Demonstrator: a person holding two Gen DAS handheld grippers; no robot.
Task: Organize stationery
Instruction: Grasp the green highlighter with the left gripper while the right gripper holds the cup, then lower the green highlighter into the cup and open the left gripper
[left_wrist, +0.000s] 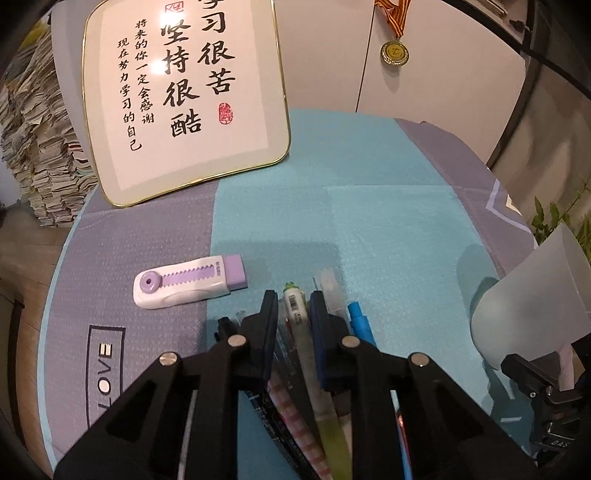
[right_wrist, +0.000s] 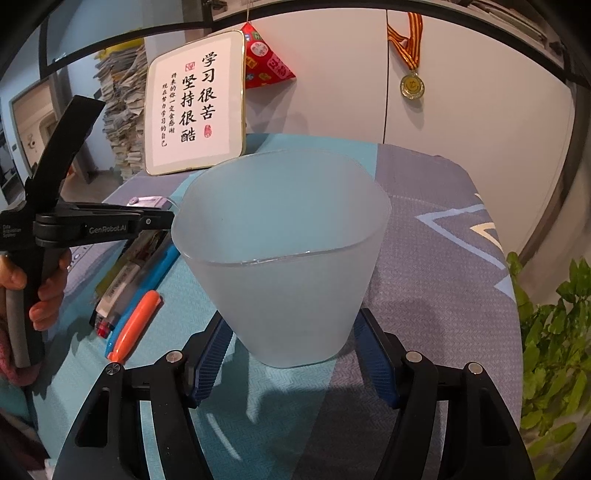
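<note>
A round table under a blue-and-lilac patterned cloth fills both views, with a gold-rimmed calligraphy plaque propped at its far edge, upper left of the left wrist frame. Only the right wrist view shows the frosted translucent plastic cup whole: it stands upright at centre frame, its base between the blue-padded fingers of the right gripper, which clasp it on both sides; the left wrist view catches just a slice of that cup at its right edge. Only the left wrist view shows the white-and-purple retractable eraser lying alone on the cloth, left of centre, apart from the pens. The row of pens, including a blue one and an orange one, lies at the lower left of the right wrist frame, just beside the cup. There a person's hand grips the black handle at the left edge, holding the tool tilted down over the pens. In its own view, the left gripper points steeply downward at bottom centre, jaws drawn nearly together and pinching a slim green-and-white pen among the row.
</note>
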